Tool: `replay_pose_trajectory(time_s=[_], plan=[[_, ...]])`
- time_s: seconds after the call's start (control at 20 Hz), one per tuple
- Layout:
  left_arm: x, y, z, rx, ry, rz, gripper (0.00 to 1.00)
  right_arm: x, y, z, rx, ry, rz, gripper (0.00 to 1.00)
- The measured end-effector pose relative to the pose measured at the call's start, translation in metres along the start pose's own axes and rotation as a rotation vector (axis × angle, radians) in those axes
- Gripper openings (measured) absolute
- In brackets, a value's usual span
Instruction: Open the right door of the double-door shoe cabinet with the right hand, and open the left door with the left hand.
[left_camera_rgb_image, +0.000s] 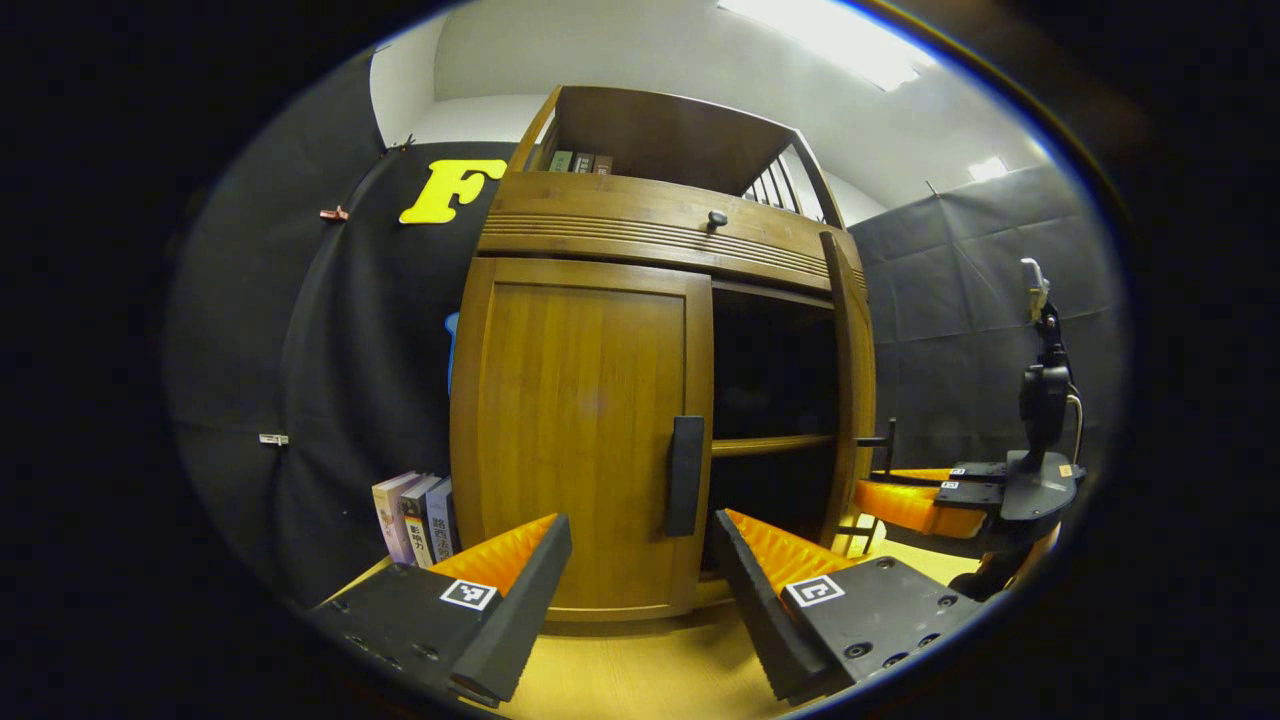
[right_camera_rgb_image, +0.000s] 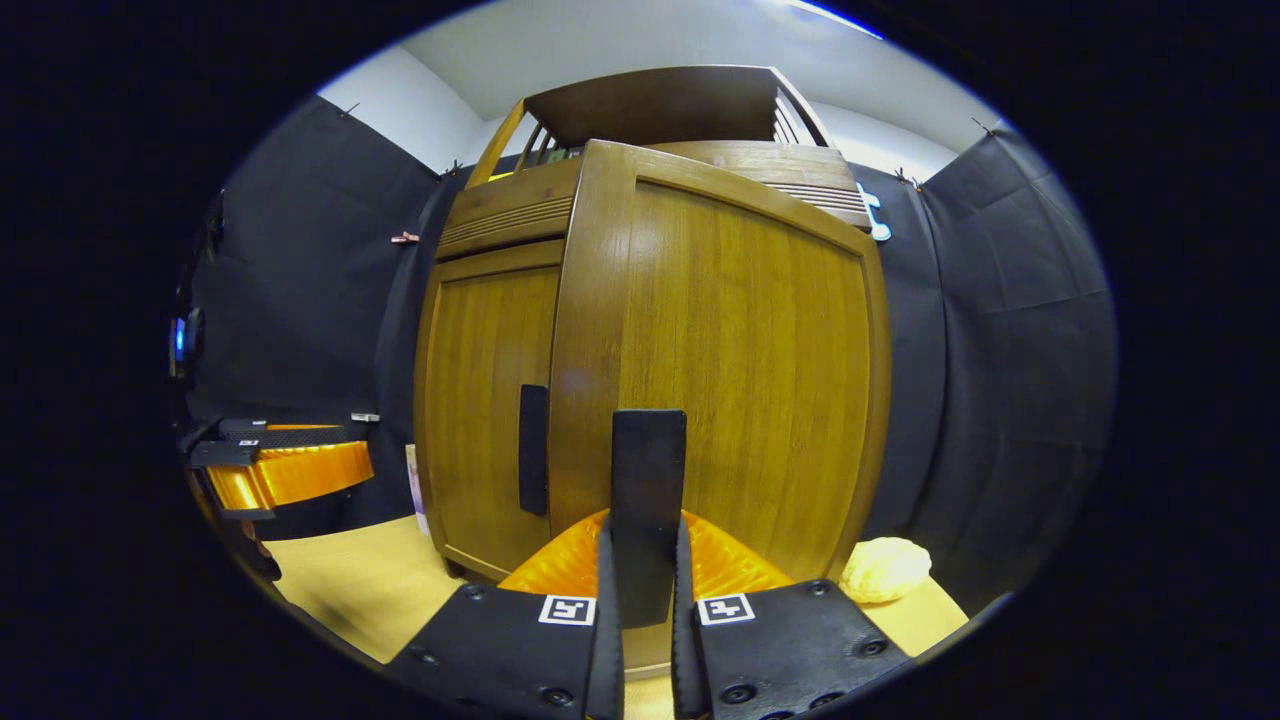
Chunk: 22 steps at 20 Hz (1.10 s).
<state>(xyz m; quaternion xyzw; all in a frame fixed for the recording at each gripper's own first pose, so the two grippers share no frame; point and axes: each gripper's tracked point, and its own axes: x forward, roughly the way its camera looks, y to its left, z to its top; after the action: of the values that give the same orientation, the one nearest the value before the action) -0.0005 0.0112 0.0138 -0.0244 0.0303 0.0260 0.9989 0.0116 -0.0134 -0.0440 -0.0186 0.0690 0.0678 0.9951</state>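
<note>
My right gripper clamps the right door's handle (door swung out), while my left gripper gapes before the closed left door.

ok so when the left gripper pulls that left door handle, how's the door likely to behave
The left door looks like solid framed wood, so probably stiff, not flexing. Like the open right door, it should swing on side hinges rather than tip. Its handle is a slim, smooth upright bar, so the open left gripper may slip unless it clamps squarely.
</note>
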Motion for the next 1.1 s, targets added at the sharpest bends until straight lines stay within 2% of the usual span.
replay_pose_trajectory(time_s=[0.05,0.1,0.25,0.35,0.4,0.45,0.5,0.55,0.6,0.65,0.75,0.8,0.85,1.1], plan=[[0.0,-0.002,0.001,-0.005,-0.003,-0.002,0.9,-0.007,-0.004,0.001,0.006,0.002,0.004,0.27],[0.001,-0.004,0.003,-0.012,-0.006,-0.006,0.89,-0.015,-0.009,0.001,0.01,0.005,0.005,0.18],[0.005,-0.016,0.006,-0.032,-0.003,-0.023,0.89,-0.037,-0.025,0.002,0.01,0.014,-0.005,0.18],[0.008,-0.028,0.005,-0.052,0.015,-0.045,0.9,-0.049,-0.038,0.004,0.015,0.019,-0.018,0.22],[0.01,-0.032,0.006,-0.06,0.019,-0.063,0.89,-0.056,-0.044,0.005,0.016,0.017,-0.03,0.17],[0.009,-0.039,0.005,-0.062,0.025,-0.076,0.9,-0.062,-0.05,0.007,0.018,0.013,-0.044,0.22],[0.01,-0.042,0.005,-0.057,0.031,-0.081,0.89,-0.067,-0.057,0.008,0.021,0.011,-0.061,0.17],[0.01,-0.043,0.005,-0.048,0.032,-0.079,0.9,-0.072,-0.064,0.009,0.024,0.009,-0.08,0.22],[0.011,-0.042,0.006,-0.039,0.029,-0.078,0.89,-0.078,-0.072,0.009,0.024,0.008,-0.1,0.22],[0.012,-0.044,0.007,-0.034,0.026,-0.083,0.9,-0.083,-0.08,0.01,0.022,0.005,-0.12,0.17],[0.019,-0.052,0.012,-0.035,0.018,-0.105,0.9,-0.095,-0.092,0.013,0.006,-0.005,-0.137,0.26],[0.023,-0.057,0.014,-0.036,0.014,-0.114,0.89,-0.1,-0.099,0.013,-0.001,-0.009,-0.146,0.17],[0.028,-0.061,0.016,-0.033,0.01,-0.121,0.9,-0.104,-0.108,0.013,-0.006,-0.009,-0.155,0.21],[0.048,-0.072,0.021,-0.038,0.004,-0.141,0.9,-0.118,-0.158,0.008,0.034,0.004,-0.215,0.19]])
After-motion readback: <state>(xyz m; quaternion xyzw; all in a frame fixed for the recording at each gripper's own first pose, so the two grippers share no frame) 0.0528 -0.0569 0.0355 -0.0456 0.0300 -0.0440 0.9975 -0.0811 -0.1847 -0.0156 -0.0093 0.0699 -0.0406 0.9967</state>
